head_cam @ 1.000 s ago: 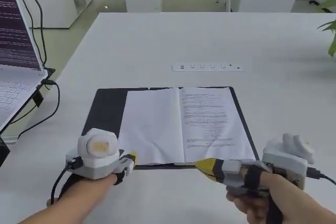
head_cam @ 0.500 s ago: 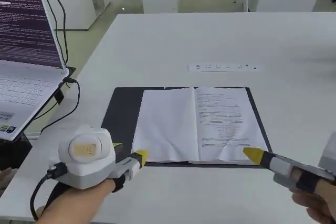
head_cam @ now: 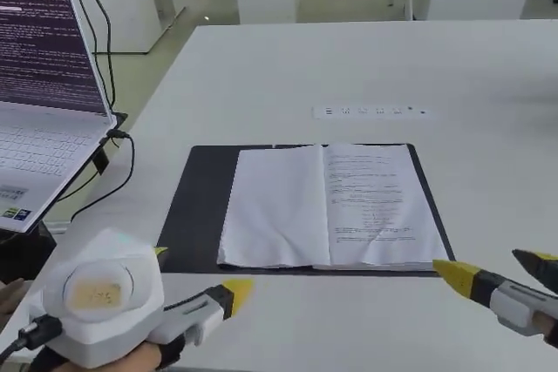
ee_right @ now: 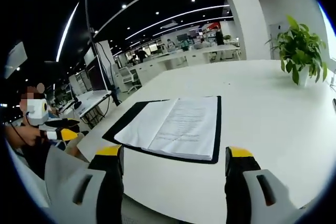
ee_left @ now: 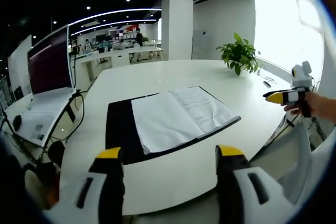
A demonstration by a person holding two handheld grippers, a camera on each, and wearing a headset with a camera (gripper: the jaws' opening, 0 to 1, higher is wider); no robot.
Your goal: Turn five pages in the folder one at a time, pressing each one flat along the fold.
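Both tongs stand released and empty. The left tongs (head_cam: 199, 269) and the right tongs (head_cam: 493, 265) hover at the near edge of the counter (head_cam: 349, 67) with jaws spread. The folder (head_cam: 196, 206) lies open and flat just ahead, between the two, and neither touches it. We judge its printed page (head_cam: 370, 206), on the right tongs' side, to be thin, light and limp, likely to crease or lift doubled. We recommend a light pinch at its free near corner, closest to the right tongs, while the left tongs press beside the fold (head_cam: 320, 206).
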